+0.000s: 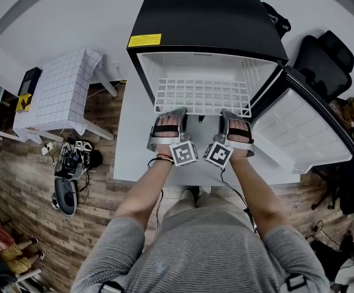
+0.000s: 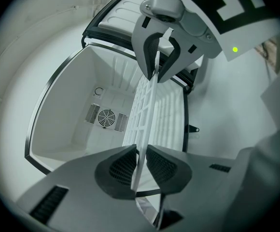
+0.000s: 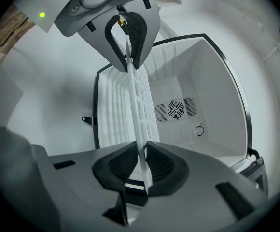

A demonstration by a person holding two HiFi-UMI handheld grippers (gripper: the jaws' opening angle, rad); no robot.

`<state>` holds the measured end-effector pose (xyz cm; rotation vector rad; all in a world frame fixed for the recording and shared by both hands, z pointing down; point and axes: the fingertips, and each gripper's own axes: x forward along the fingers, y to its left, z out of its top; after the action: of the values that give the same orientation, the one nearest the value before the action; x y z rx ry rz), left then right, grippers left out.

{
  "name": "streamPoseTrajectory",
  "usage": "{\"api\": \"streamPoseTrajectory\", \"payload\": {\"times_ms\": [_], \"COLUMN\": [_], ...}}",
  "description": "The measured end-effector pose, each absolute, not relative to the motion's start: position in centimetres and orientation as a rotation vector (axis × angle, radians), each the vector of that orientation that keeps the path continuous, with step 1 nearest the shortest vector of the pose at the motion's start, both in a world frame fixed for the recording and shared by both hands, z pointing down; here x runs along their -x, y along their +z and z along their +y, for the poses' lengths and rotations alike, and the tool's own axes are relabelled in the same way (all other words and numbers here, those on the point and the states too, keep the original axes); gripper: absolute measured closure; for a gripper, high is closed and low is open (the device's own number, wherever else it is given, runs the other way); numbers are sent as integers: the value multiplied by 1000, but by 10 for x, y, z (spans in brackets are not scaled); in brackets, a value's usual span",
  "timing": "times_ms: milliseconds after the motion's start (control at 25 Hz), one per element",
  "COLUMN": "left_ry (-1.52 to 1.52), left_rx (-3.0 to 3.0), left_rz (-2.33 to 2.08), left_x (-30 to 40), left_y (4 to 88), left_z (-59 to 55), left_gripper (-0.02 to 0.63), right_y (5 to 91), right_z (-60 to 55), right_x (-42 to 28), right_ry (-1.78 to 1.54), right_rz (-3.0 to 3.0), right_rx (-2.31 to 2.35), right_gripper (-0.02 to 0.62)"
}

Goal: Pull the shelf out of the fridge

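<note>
Left gripper (image 1: 169,115) and right gripper (image 1: 237,116) each pinch the front edge of the white plastic grid shelf (image 1: 204,95), its rear inside the open black compact fridge (image 1: 207,23). Recommend drawing both hands back evenly, keeping the shelf level.

The fridge (image 1: 207,17) cavity stands open toward the person, with free room above the shelf (image 1: 202,95), a white grid that spans it wall to wall and juts past the front edge. The left gripper (image 1: 169,112) and right gripper (image 1: 233,113) clamp that front edge side by side. The swung-out door (image 1: 305,133) walls off the right. A strip of counter (image 1: 131,139) lies free at the left.
</note>
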<state>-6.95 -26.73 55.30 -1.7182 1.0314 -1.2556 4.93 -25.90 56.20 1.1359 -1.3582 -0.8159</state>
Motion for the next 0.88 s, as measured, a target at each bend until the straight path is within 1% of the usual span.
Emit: {"api": "streamPoseTrajectory", "payload": {"times_ms": [880], "left_ry": [-1244], "left_rx": [1732], "left_rz": [1025], "left_x": [70], "left_y": [552], "left_z": [-254], "left_gripper": [540], "right_y": [563], "right_z": [-245], "right_x": [-49], "right_ry": [-814], "right_rz": [-1366], "right_rx": [-1143], "right_gripper": [535]}}
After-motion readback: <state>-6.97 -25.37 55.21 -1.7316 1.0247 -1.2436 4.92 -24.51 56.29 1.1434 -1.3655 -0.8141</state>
